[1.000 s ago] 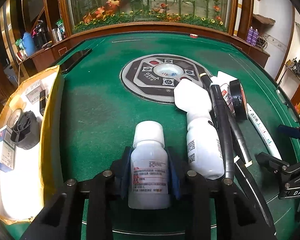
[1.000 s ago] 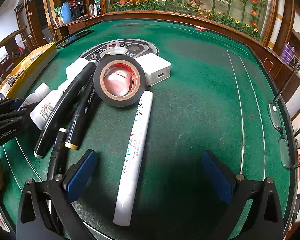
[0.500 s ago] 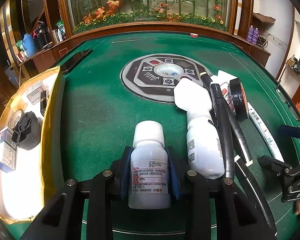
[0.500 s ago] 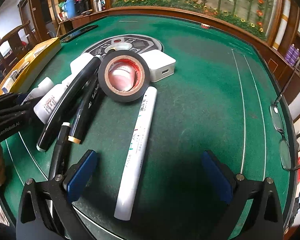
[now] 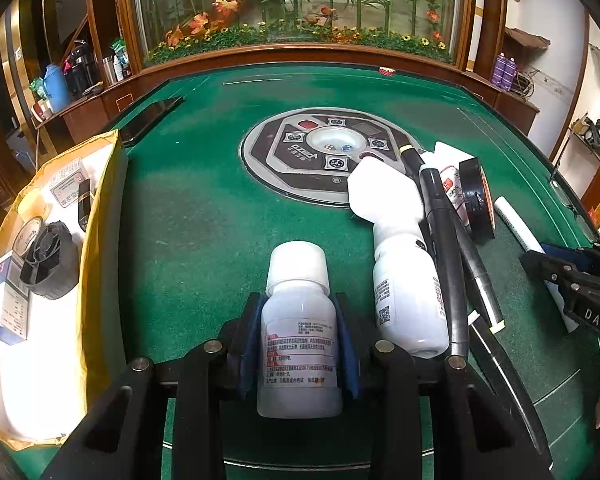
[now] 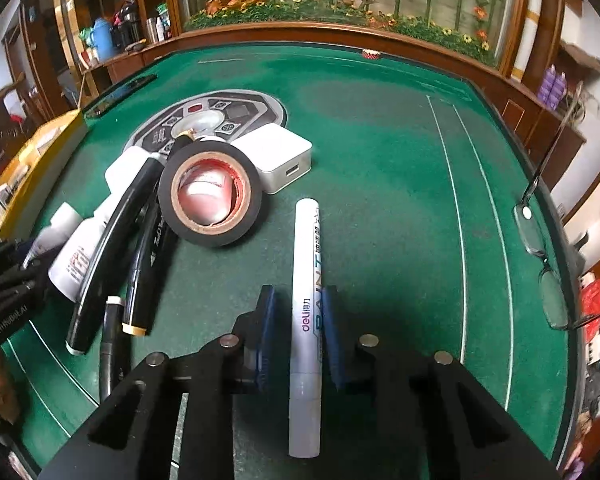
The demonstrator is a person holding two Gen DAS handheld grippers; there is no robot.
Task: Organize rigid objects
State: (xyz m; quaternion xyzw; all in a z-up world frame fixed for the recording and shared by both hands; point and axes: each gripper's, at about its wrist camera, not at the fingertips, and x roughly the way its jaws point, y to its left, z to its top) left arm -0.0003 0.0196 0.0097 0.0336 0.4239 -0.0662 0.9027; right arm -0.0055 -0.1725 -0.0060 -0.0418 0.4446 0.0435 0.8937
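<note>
Right wrist view: the white paint marker (image 6: 306,320) lies lengthwise on the green table (image 6: 380,200) in the lower middle of the frame, its barrel running between the blue pads of the right gripper (image 6: 298,332). The jaws are closing on it; the right-hand pad looks to be against the barrel, the left one a sliver off, so I cannot say the clamp is firm yet. Left of the marker, upper left of centre, sit the black tape roll (image 6: 210,194), a white charger block (image 6: 276,156) behind it, and a bundle of black pens (image 6: 112,248) leaning over a white bottle (image 6: 78,258).

In the left wrist view, the left gripper (image 5: 298,344) is clenched on a small white bottle (image 5: 298,328), lower middle, pads pressed to both sides. A yellow-walled box (image 5: 100,240) with a few items inside fills the left edge.

This reads as the pick-up step, both hands loading at once. Next, the right hand likely needs a finished squeeze, then a straight lift so the long marker does not pivot, before either item goes toward the box.
</note>
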